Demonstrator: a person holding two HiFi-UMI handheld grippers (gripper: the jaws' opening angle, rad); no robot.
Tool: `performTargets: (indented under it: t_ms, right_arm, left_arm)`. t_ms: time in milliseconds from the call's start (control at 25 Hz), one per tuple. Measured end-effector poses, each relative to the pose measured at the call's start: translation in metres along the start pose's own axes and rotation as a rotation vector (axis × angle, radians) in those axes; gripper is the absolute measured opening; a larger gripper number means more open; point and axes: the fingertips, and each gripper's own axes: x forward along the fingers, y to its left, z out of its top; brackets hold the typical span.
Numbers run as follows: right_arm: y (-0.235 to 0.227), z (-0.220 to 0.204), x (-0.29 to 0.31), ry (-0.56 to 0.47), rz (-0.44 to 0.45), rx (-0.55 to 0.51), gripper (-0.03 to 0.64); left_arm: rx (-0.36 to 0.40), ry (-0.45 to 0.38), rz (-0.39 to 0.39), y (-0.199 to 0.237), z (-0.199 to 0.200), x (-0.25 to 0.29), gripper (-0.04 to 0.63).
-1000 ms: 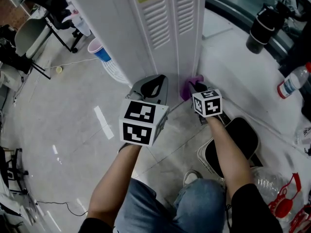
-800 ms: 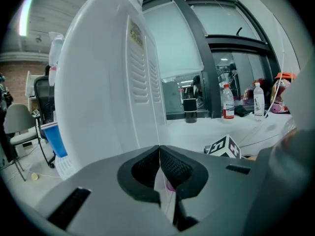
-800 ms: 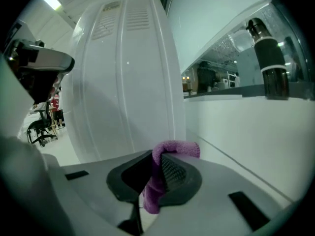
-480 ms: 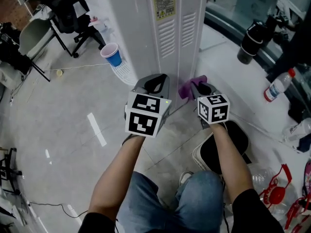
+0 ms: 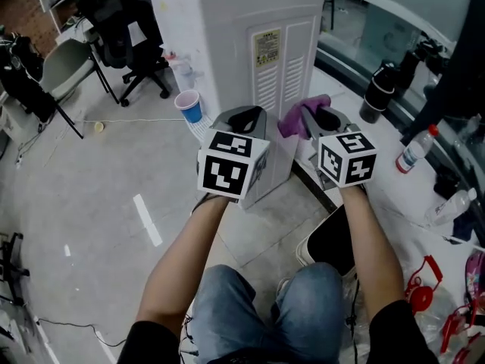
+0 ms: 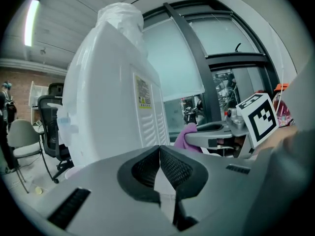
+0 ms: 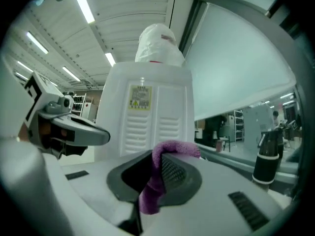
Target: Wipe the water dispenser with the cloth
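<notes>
Got the cloth [image 5: 300, 118] clamped in the right tool [image 5: 317, 117] near the water dispenser [image 5: 242, 36] (left tool [image 5: 244, 118] closed, empty), wiping seemingly mostly left to do.

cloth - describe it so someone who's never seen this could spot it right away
Find the tall white water dispenser with the vented back panel. Just in front of it, the tongs of the right gripper pinch the cloth. It is a small soft rag, the only purple thing among white and grey.
</notes>
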Motion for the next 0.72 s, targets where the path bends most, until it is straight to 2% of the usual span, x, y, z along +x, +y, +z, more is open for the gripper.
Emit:
performTargets:
  t_ms: [280,720]
  right_arm:
    - [0.021,0.099,-0.006,-0.112,0.038,-0.102,0.032]
    - [0.049,0.234,-0.008,-0.266,0.094,-0.225,0.032]
  left_arm:
    - [0.000,-0.054,0.031,0.017,0.040,-0.019,0.026]
    - [0.024,-0.099,0.053,0.029,0.070,-0.048,0.026]
